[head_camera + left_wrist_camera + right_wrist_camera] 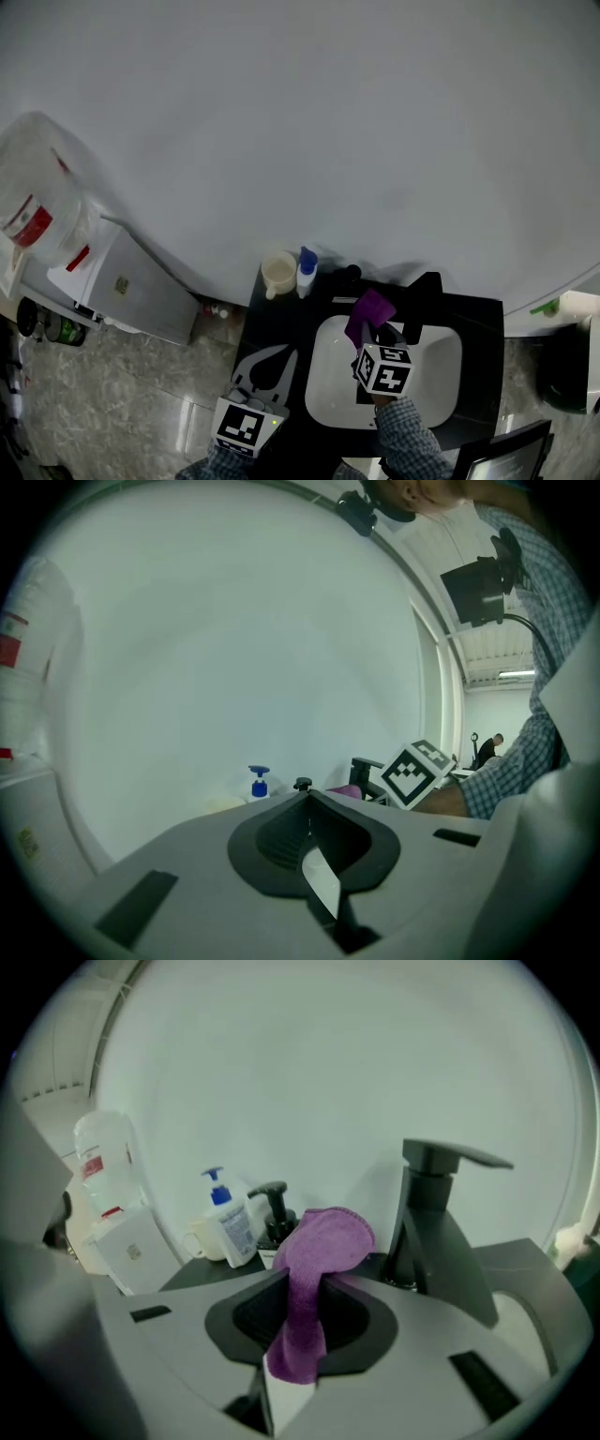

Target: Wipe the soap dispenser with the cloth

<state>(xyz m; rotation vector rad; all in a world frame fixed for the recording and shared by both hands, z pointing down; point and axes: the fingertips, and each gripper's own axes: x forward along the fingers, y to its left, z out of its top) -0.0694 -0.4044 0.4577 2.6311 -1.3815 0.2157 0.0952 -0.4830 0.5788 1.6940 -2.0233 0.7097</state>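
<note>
The right gripper (305,1286) is squeezed shut on a purple cloth (323,1241). The cloth sticks up out of the jaws in a soft lump, and its tail hangs back between them. The black soap dispenser (273,1211) stands at the back of the dark counter (281,319), by the wall. The cloth is just beside it, on its right. I cannot tell if they touch.

A white bottle with a blue pump (228,1224) stands left of the dispenser, and a cream mug (201,1237) stands left of that. A black tap (436,1232) is to the right of the cloth, behind the white sink (436,367).

The left gripper (306,799) is over the left side of the counter. Its jaws are pressed together with nothing between them.
</note>
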